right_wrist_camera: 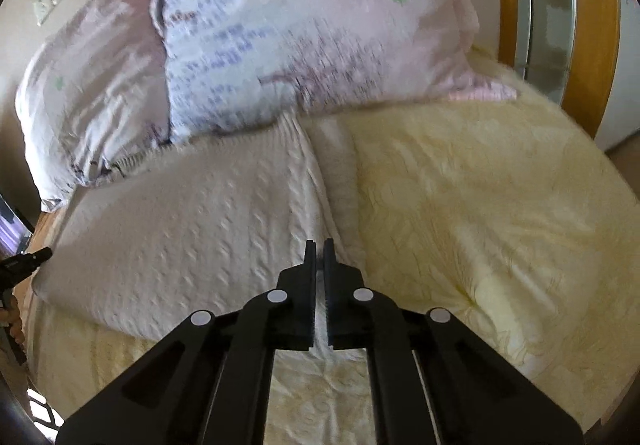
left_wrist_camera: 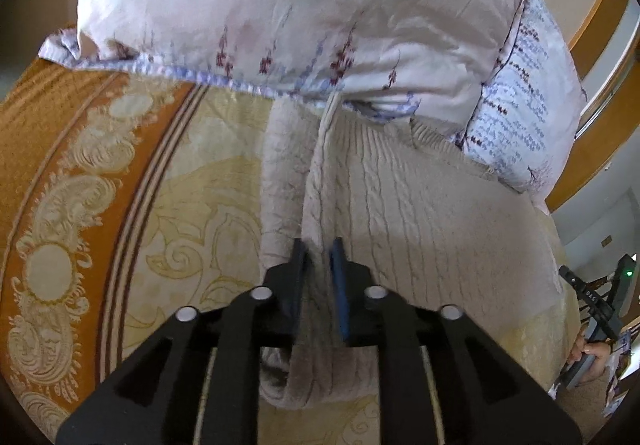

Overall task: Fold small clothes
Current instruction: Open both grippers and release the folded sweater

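Note:
A cream cable-knit sweater [left_wrist_camera: 420, 213] lies spread on the bed below the pillows; it also shows in the right wrist view [right_wrist_camera: 192, 237]. My left gripper [left_wrist_camera: 318, 249] is shut on the sweater's left edge, with a raised ridge of knit running forward from the fingers. My right gripper [right_wrist_camera: 319, 245] is shut on the sweater's right edge, with knit fabric showing between the fingers. The right gripper also shows at the far right of the left wrist view [left_wrist_camera: 592, 305], held by a hand.
Two floral pillows [left_wrist_camera: 280, 5] [right_wrist_camera: 304, 37] lie against the sweater's far edge. A yellow patterned bedspread [right_wrist_camera: 480, 213] with an orange border [left_wrist_camera: 52, 165] covers the bed. A wooden headboard [right_wrist_camera: 592, 45] stands at the right.

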`<state>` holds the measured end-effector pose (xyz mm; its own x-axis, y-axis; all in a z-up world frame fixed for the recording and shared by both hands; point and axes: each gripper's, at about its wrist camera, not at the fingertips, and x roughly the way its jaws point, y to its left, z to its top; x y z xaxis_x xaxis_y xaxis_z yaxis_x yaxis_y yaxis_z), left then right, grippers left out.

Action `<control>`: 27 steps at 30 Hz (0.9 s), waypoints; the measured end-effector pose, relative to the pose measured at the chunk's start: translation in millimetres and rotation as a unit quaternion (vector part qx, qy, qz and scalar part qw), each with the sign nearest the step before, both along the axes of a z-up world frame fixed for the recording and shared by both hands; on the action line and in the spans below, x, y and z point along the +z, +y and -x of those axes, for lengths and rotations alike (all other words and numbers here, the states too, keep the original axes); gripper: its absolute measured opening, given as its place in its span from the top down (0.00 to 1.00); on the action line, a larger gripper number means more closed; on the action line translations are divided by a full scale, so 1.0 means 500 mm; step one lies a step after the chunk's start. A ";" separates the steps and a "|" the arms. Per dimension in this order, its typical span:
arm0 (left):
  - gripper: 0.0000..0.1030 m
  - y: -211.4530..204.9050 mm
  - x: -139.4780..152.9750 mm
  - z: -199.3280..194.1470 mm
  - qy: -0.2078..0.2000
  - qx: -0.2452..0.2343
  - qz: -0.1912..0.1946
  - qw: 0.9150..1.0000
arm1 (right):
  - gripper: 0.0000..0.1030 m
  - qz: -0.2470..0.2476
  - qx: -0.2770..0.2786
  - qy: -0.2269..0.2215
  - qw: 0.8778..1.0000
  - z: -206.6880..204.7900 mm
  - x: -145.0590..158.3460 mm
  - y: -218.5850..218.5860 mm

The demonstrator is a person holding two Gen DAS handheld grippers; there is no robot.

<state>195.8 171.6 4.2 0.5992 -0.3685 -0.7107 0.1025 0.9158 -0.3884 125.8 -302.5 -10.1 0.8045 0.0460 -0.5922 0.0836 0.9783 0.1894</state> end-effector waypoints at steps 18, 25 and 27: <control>0.57 -0.100 -0.014 -0.042 -0.007 -0.027 -0.035 0.999 | 0.77 0.029 0.031 0.061 0.997 -0.083 -0.049 0.039; 0.39 -0.053 0.000 -0.036 0.005 -0.011 0.041 0.999 | 0.72 0.053 0.015 0.076 0.996 -0.080 -0.017 0.074; 0.32 -0.034 0.015 -0.035 -0.006 0.004 0.065 0.998 | 0.61 0.041 0.041 0.052 0.997 -0.076 0.008 0.104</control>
